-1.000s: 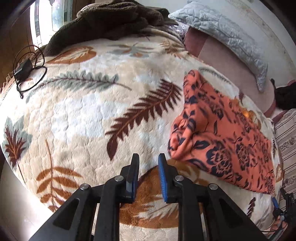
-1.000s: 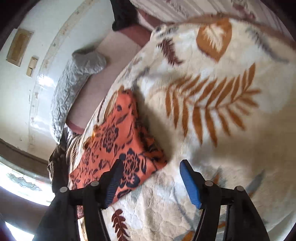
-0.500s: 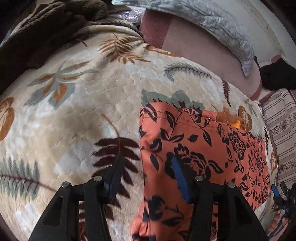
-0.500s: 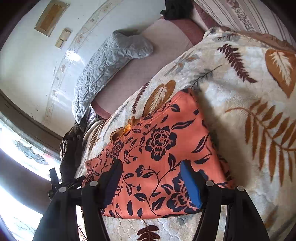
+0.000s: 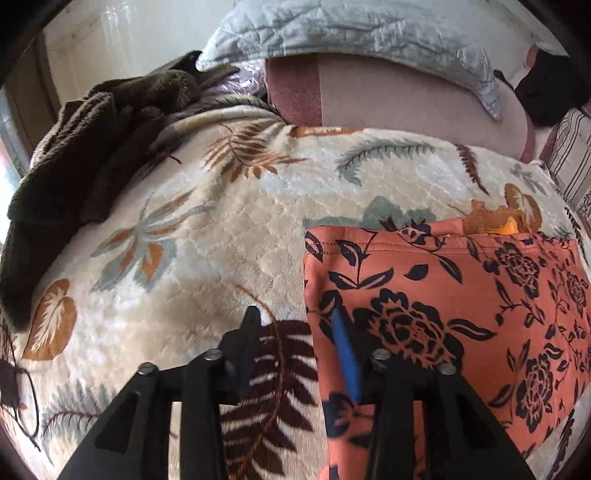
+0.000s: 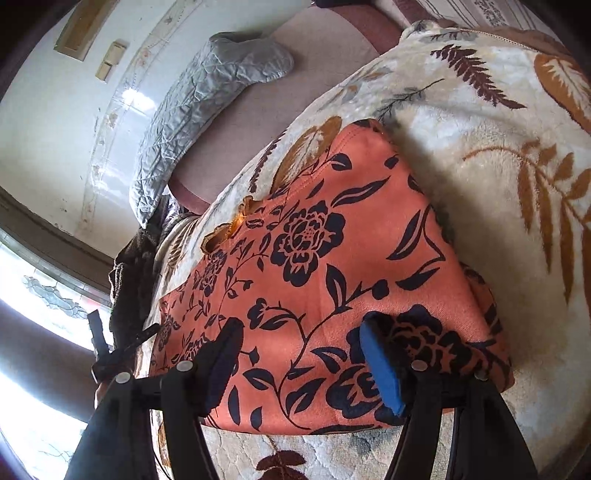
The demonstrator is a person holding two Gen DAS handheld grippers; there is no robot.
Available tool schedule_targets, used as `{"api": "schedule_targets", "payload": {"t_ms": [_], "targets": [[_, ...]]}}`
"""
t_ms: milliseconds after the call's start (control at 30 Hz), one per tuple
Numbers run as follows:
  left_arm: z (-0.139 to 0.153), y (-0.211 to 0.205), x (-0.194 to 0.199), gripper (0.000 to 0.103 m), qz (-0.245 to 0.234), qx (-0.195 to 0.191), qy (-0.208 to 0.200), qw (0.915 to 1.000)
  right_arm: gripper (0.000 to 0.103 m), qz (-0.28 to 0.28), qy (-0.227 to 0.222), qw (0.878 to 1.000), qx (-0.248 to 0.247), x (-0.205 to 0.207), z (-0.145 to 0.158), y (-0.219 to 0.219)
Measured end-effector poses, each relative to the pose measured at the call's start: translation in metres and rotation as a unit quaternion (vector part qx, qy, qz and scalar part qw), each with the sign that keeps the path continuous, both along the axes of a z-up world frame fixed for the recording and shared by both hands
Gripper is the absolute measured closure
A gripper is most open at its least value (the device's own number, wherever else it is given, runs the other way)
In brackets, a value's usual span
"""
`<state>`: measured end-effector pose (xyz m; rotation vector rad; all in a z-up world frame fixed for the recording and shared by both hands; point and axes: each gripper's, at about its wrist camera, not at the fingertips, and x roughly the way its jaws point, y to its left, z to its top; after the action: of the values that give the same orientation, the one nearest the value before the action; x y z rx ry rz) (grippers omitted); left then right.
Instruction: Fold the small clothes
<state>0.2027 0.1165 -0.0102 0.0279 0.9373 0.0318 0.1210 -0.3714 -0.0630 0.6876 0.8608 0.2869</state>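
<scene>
Both tools have swung in over the orange floral garment [image 5: 443, 306] in the last second — a moment ago the left gripper [image 5: 295, 332] hung over bare blanket with its jaws nearly together, and now they stand apart, straddling the garment's left edge, one finger over the leafy blanket [image 5: 207, 236], the blue-padded one over the cloth; the right gripper [image 6: 306, 350] has come from beside the garment to right above its near edge, jaws wide apart and nothing between them; that reads to me as a lining-up for a two-handed pinch, so the next fold looks ready to begin but no cloth is held yet; the garment itself lies flat on the blanket, already doubled into a rough rectangle by the look of its thick near corner, with a small mustard-coloured piece [image 5: 484, 221] peeping out at its far hem; whether the fingertips are pressing on the fabric or hovering just above — I cannot tell; the garment's near edge runs under the left tool and out of sight; a brown throw [image 5: 92, 147] and a grey pillow [image 5: 351, 33] sit beyond, well apart from the work.
</scene>
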Motion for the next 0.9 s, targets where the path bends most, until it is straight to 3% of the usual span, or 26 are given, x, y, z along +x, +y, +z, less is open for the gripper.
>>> {"api": "schedule_targets", "payload": {"t_ms": [100,133,200,233,367,533,633,733,767,833,900], "targets": [[0.016,-0.001,-0.04,0.051,-0.003,-0.015,-0.02,0.9997,0.034,0.001,-0.008,1.0,-0.002,-0.003,0.003,0.0],[0.011,-0.001,-0.051,0.051,0.003,-0.02,-0.005,0.9998,0.034,-0.001,-0.011,1.0,0.0,-0.005,0.004,-0.002],[-0.022,-0.005,-0.057,0.051,0.002,-0.013,0.079,0.9968,0.034,-0.005,-0.015,1.0,0.011,-0.007,0.007,-0.006],[-0.035,-0.006,-0.063,0.051,0.005,-0.005,0.099,0.9951,0.034,-0.009,-0.015,1.0,0.019,-0.006,0.01,-0.011],[-0.002,-0.014,-0.091,0.051,0.036,0.022,0.028,0.9987,0.033,-0.023,-0.013,0.999,0.038,0.005,0.023,-0.032],[0.033,-0.046,-0.11,0.046,-0.009,-0.027,-0.046,0.9986,0.032,0.018,0.006,0.998,0.061,0.062,0.033,-0.043],[0.019,-0.067,-0.101,0.045,-0.022,-0.059,-0.033,0.9975,0.032,0.038,0.05,0.994,0.089,0.115,0.018,-0.042],[-0.011,-0.083,-0.091,0.045,-0.021,-0.044,-0.002,0.9988,0.033,0.033,0.075,0.994,0.072,0.164,0.003,-0.045],[-0.022,-0.083,-0.089,0.045,-0.017,-0.042,0.015,0.9989,0.033,0.003,0.072,0.996,0.056,0.176,0.002,-0.053],[-0.031,-0.081,-0.092,0.042,-0.015,-0.041,0.004,0.999,0.033,-0.039,0.064,0.993,0.089,0.19,-0.002,-0.069],[-0.03,-0.08,-0.092,0.039,-0.019,-0.035,0.001,0.9992,0.033,-0.056,0.049,0.996,0.052,0.19,0.01,-0.07]]}}
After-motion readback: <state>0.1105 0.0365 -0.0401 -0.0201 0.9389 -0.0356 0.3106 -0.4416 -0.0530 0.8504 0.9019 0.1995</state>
